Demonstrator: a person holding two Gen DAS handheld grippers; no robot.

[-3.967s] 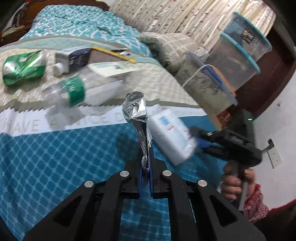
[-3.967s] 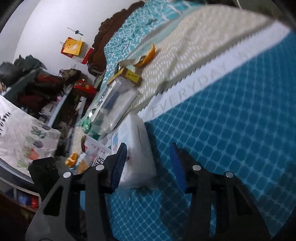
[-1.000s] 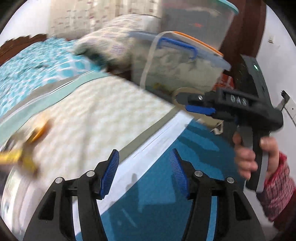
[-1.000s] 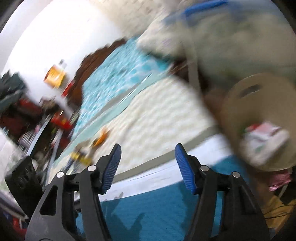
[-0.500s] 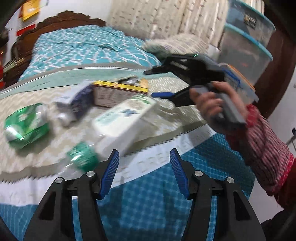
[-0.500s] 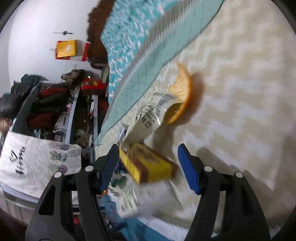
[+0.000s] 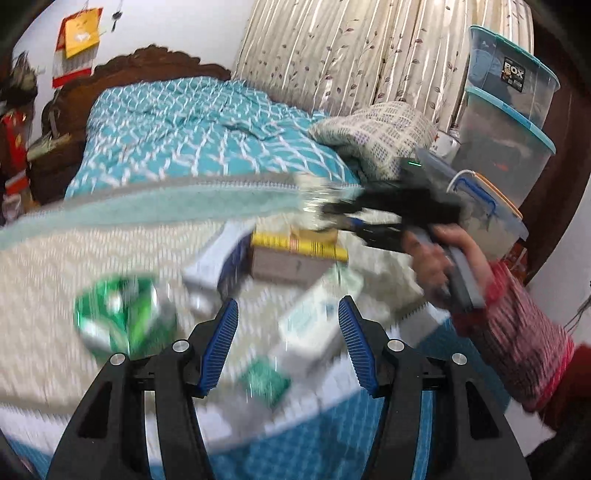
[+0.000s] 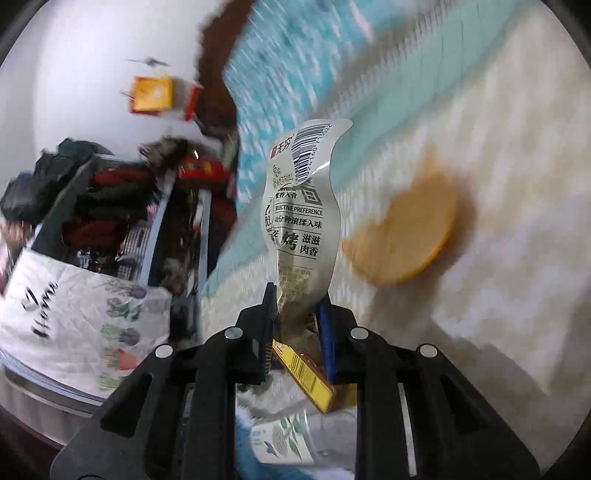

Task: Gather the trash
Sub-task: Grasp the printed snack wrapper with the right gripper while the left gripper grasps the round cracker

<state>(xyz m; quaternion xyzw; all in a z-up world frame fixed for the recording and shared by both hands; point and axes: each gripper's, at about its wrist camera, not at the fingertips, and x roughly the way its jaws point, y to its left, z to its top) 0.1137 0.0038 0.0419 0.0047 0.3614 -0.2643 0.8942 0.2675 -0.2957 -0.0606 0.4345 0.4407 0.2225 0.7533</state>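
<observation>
bed (image 7: 177,122) lying under teal lattice quilt | carved dark headboard (image 7: 147,64) standing behind it | striped leaf-print curtain (image 7: 351,48) hanging at back | clear storage boxes (image 7: 506,110) sitting stacked at right | folded patterned blanket (image 7: 376,136) resting beside them | yellow wall hanging (image 7: 79,31) hanging upper left

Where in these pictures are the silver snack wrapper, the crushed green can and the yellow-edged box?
silver snack wrapper (image 8: 301,221), right wrist view, printed middle.
crushed green can (image 7: 122,314), left wrist view, blurred green side.
yellow-edged box (image 7: 299,245), left wrist view, yellow top edge.
</observation>
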